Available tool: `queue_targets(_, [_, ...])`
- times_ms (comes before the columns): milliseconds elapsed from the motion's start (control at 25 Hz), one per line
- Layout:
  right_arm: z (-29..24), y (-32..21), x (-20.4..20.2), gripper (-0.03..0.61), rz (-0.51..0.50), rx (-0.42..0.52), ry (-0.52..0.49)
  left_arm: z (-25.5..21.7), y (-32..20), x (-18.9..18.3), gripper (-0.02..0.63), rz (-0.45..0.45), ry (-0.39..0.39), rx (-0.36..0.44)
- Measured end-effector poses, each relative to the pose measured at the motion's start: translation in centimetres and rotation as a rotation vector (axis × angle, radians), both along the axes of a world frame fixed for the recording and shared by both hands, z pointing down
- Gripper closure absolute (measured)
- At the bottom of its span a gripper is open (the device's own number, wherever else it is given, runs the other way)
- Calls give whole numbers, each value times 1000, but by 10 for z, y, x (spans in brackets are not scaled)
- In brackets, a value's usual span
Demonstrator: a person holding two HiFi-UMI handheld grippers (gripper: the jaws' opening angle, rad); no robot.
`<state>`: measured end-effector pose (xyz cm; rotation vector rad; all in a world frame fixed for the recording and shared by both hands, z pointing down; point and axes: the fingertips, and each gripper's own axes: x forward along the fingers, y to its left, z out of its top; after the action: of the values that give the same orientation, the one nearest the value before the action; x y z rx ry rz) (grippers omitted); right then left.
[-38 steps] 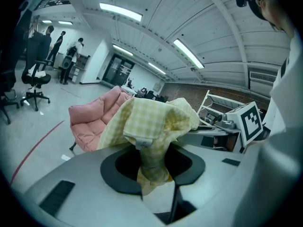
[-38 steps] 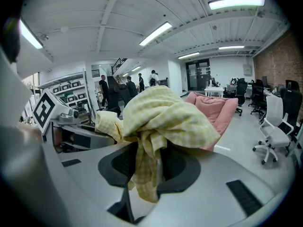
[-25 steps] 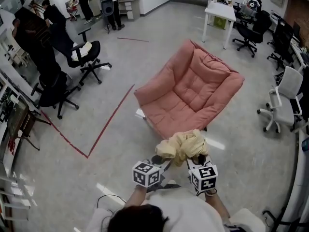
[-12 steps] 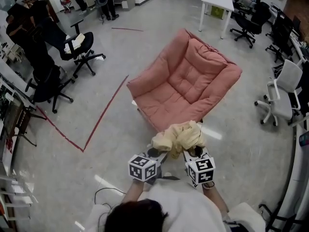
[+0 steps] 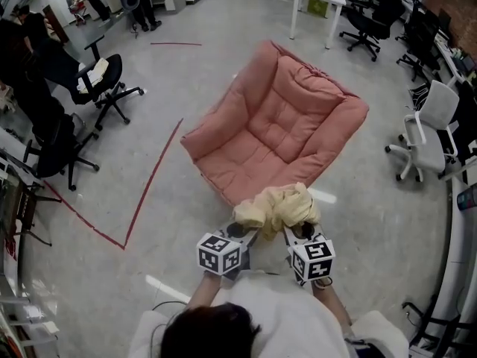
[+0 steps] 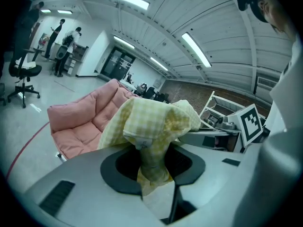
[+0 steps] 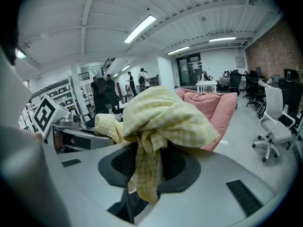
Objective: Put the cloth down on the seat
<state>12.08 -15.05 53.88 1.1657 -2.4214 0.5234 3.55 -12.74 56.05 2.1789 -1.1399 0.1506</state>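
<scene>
Pressing on the soft yellow checked cloth, the jaws of the left gripper and right gripper are nearly closed. It is held up near the padded pink seat. Next it should be carried over and lowered.

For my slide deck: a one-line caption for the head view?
Bunched yellow cloth held by left gripper and right gripper, in front of the pink seat.

Pale yellow checked cloth, pink quilted seat, grey floor with a red tape line
</scene>
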Motion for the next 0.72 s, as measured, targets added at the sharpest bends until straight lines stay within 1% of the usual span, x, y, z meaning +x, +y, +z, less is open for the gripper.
queue_targets(120, [3,-29,-10,451,33,-12,14,3,-31,-10,471,35,16,-19])
queue_targets(280, [-1,-68,-41,451,78,-26,28,0,-75,-42,471,90,25,-32])
queue_targets(520, [3,-127,-80,451,151,-57,29,2,-141,-82,471,172,8,-28])
queue_targets(720, [13,-161,-95,451,197,-100,24,12,-178,-97,471,220,2,-51])
